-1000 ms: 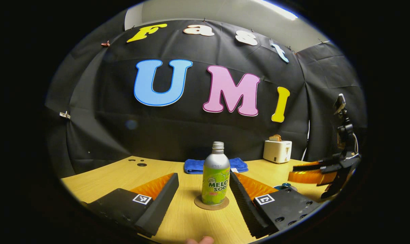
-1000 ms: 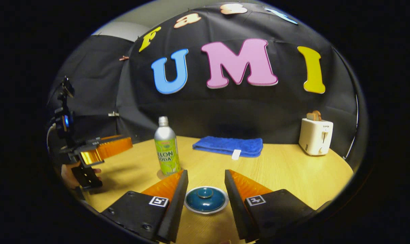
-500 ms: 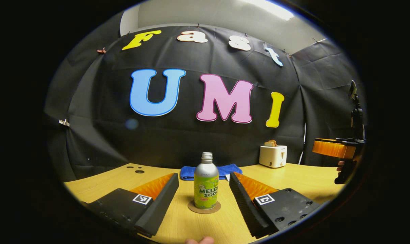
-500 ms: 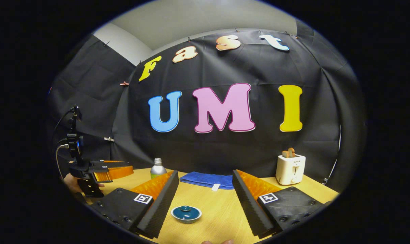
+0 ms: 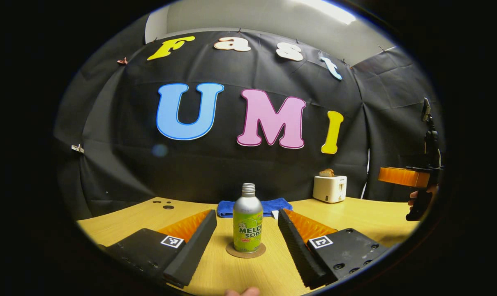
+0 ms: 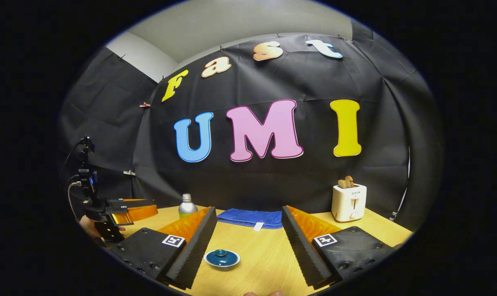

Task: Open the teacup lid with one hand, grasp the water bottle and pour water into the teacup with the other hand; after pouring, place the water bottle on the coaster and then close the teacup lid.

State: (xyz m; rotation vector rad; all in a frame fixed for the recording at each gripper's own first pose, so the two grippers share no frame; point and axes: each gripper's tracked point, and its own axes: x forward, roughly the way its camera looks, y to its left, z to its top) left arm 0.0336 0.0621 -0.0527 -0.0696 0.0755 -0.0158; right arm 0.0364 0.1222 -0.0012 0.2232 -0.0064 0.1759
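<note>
Your left gripper (image 5: pixel 247 228) is hanging spread wide, its 2 fingers clear of the water bottle (image 5: pixel 247 220), which is standing upright on the coaster (image 5: pixel 246 251) on the wooden table (image 5: pixel 367 216). Your right gripper (image 6: pixel 246 234) is likewise gaping and gripping nothing, with the blue teacup lid (image 6: pixel 222 258) sitting on the teacup between and beyond its fingers. 2 slices are sticking up from the white toaster (image 6: pixel 349 197); what the cup is holding cannot be told.

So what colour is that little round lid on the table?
Dark teal-blue glazed ceramic teacup lid, seen best in the right gripper view.
</note>
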